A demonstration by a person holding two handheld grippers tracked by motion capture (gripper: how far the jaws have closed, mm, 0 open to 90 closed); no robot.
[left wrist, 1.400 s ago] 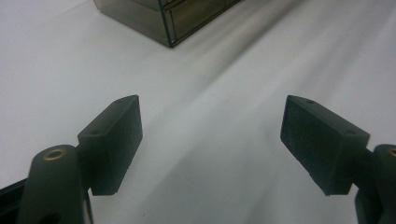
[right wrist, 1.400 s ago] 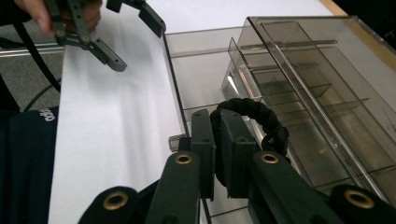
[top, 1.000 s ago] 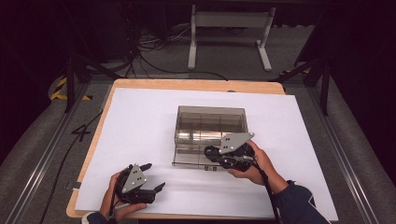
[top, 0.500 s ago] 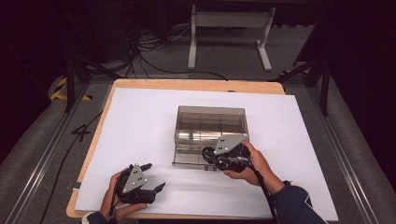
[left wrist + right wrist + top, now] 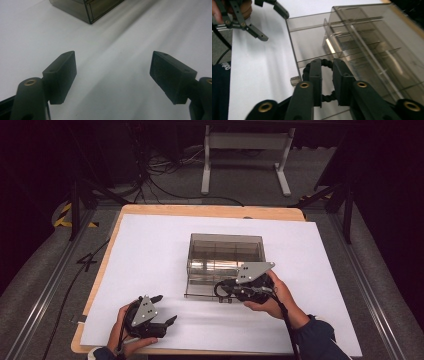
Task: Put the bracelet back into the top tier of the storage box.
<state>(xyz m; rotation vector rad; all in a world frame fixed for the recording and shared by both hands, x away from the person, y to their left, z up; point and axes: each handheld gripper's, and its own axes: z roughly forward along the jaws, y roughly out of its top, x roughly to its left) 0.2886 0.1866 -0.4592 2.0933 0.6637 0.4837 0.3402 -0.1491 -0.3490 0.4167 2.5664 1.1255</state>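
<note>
A smoky clear plastic box with inner dividers stands mid-table, and its low drawer is pulled out toward me. My right gripper is at the box's front right, shut on a black beaded ring. In the right gripper view the gripper holds the ring over the near side of the drawer. My left gripper rests low near the table's front left edge. Its jaws are open with only white paper between them.
White paper covers the wooden table. A small clear knob sticks out from the drawer's front. The left gripper lies off the drawer's far corner in the right gripper view. Cables and a metal stand sit on the floor beyond.
The right gripper has shifted slightly at the box's front, with the ring still between its jaws. The left gripper has stayed where it was.
</note>
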